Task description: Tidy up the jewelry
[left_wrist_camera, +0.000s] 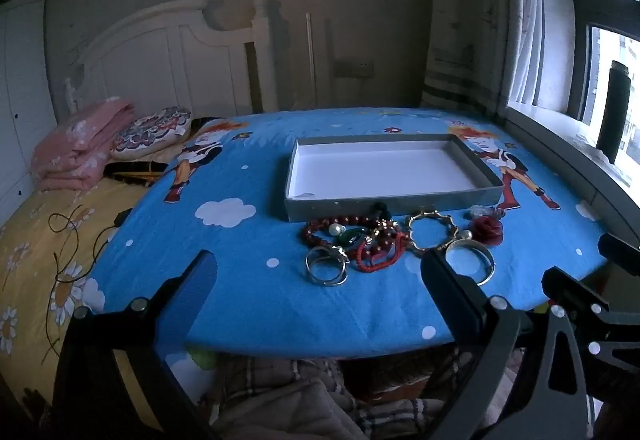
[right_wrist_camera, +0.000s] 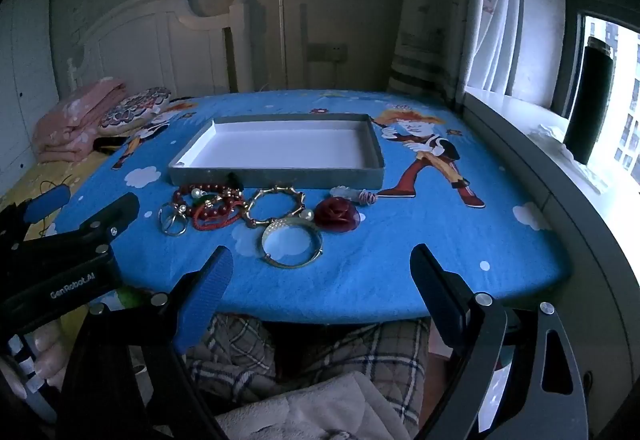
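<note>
A small table with a blue cartoon cloth (left_wrist_camera: pixel 248 280) stands in a bedroom, and the jewelry lies on it in a row just in front of one shallow grey cardboard box with a white inside (left_wrist_camera: pixel 384 169). The box holds nothing.

At the left end of the row are two silver rings (left_wrist_camera: pixel 326 264) that overlap, so it is hard to see where one stops. Next comes a tangle of dark red bead strings (left_wrist_camera: pixel 372 240) with a small green stone (left_wrist_camera: pixel 349 238) and a white pearl (left_wrist_camera: pixel 337 228) mixed in. How many strings are in the tangle cannot be counted. Then there is one bumpy gold bangle (left_wrist_camera: pixel 433 230). Near it, closer to the table edge, lies one wide silver bangle (right_wrist_camera: pixel 292 243). In the left wrist view a black finger hides part of that bangle. Right of these is one dark red cloth rose (right_wrist_camera: pixel 338 212), and behind it a small pale sparkly thing (right_wrist_camera: pixel 352 193) too blurry to name.

The left gripper (left_wrist_camera: pixel 318 286) hangs over the near edge of the table, its two fingers wide apart with nothing between them. The right gripper (right_wrist_camera: pixel 322 278) does the same over the near edge further right, fingers wide apart and holding nothing. In the right wrist view, a hand (right_wrist_camera: pixel 42 356) is cut off at the lower left corner.
</note>
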Motion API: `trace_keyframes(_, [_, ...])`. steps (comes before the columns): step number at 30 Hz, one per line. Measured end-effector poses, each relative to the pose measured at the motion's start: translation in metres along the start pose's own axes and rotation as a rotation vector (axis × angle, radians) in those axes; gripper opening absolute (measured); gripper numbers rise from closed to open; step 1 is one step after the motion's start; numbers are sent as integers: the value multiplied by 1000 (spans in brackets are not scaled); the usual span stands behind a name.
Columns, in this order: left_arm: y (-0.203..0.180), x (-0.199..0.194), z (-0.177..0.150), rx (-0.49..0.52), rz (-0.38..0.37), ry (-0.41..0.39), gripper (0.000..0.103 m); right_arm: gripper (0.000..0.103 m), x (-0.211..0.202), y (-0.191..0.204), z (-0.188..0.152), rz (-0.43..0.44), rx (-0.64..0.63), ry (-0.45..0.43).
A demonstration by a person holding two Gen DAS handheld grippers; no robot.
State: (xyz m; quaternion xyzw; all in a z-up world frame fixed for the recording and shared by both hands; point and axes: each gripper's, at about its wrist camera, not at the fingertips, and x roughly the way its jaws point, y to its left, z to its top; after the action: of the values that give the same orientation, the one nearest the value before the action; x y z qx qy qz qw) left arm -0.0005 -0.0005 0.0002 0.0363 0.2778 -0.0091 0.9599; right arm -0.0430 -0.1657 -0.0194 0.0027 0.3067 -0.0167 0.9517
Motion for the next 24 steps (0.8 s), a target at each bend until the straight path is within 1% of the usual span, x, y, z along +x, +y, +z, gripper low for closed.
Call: trace_keyframes(24, [0, 0, 0, -4, -3, 3, 99, 85, 0, 1, 1, 9, 0, 5])
